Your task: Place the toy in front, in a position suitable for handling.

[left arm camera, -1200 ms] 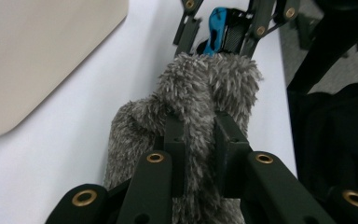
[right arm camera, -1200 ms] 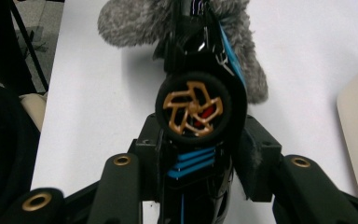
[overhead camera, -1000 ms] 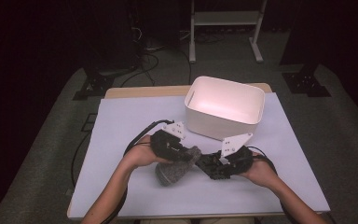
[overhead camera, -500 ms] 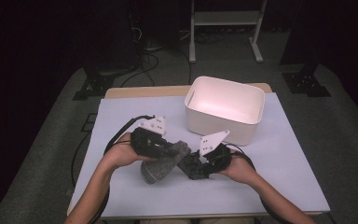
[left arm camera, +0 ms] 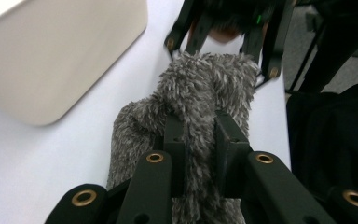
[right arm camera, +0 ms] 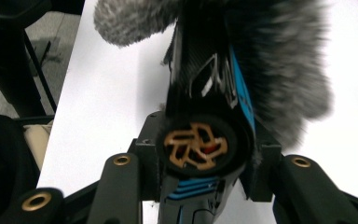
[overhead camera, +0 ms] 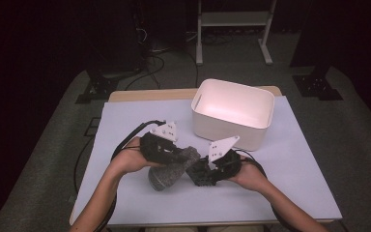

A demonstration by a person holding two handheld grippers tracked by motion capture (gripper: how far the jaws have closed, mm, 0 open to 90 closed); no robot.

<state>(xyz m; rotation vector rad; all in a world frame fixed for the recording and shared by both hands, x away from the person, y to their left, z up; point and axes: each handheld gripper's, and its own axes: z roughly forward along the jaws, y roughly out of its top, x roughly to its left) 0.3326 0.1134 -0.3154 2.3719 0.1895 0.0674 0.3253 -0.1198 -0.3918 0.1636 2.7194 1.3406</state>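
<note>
A grey furry cover (overhead camera: 168, 174) hangs between my two grippers, a little above the white table sheet (overhead camera: 294, 164). My left gripper (overhead camera: 183, 155) is shut on a fold of the furry cover (left arm camera: 200, 88), with fur bulging around both pads. My right gripper (right arm camera: 205, 156) is shut on a black cylindrical device with blue stripes (right arm camera: 209, 98), whose brass-coloured end socket faces the camera. The device's far end is inside the furry cover (right arm camera: 279, 70). In the high view the right gripper (overhead camera: 195, 171) meets the cover from the right. In the left gripper view the right gripper (left arm camera: 223, 51) sits just beyond the fur.
A white rectangular bin (overhead camera: 234, 112) stands open at the back right of the sheet, close behind the grippers; its rounded corner (left arm camera: 51, 60) is near the left gripper. Cables trail from both grippers. Dark floor and stands surround the table.
Both hands have shifted left across the sheet with the furry cover and device between them. Both grips are unchanged.
</note>
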